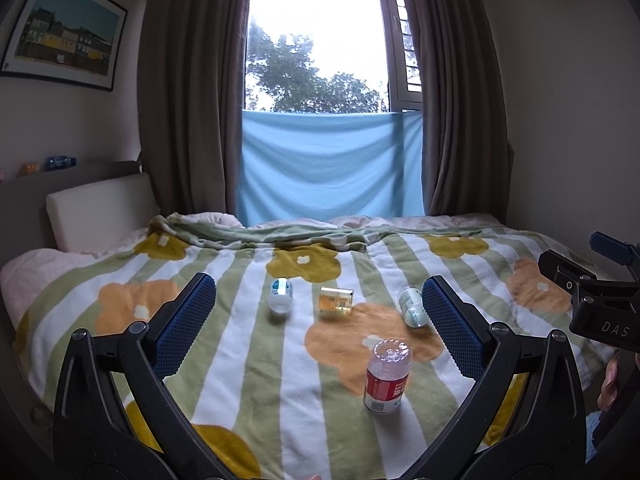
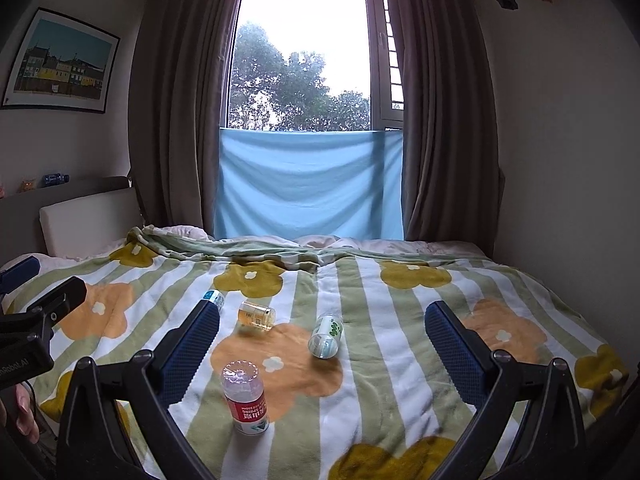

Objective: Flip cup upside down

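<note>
A clear plastic bottle with a red label stands upside down on the striped flower blanket, its base up; it also shows in the right wrist view. My left gripper is open and empty, held above the blanket behind the bottle. My right gripper is open and empty, with the bottle just inside its left finger. Part of the right gripper's body shows at the right edge of the left wrist view.
Three small bottles lie on their sides further back: a blue-labelled one, an amber one and a green-labelled one. A headboard cushion is at the left. Curtains and a blue cloth hang behind the bed.
</note>
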The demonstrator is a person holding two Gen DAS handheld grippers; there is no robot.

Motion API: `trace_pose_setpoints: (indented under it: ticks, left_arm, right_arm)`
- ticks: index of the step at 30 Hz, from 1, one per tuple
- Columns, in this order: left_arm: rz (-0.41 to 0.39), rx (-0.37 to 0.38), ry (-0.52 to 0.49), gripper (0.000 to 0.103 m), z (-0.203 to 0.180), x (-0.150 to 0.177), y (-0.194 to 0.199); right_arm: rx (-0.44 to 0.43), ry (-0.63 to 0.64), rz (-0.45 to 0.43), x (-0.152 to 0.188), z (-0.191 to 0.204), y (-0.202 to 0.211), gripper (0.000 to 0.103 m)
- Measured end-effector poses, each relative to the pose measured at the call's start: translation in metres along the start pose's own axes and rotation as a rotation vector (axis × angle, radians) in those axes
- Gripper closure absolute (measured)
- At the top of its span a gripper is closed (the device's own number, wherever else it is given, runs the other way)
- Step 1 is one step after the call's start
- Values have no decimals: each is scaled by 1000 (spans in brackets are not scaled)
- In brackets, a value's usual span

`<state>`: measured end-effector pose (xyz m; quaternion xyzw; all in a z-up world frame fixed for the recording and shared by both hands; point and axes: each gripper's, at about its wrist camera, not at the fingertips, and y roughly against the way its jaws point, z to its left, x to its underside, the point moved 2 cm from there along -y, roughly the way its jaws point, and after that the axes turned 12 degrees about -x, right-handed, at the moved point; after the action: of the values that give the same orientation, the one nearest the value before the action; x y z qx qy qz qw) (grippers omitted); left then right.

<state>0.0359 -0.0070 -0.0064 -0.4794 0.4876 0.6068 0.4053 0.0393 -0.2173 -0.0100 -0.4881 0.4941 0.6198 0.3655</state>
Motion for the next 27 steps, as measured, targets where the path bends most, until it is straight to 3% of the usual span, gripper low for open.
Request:
trace_pose_setpoints:
  ticks: [27]
  left_arm:
    - [-29, 16, -1, 0, -11, -6, -1]
  right_arm:
    - [5, -22, 8, 4, 5, -2, 0]
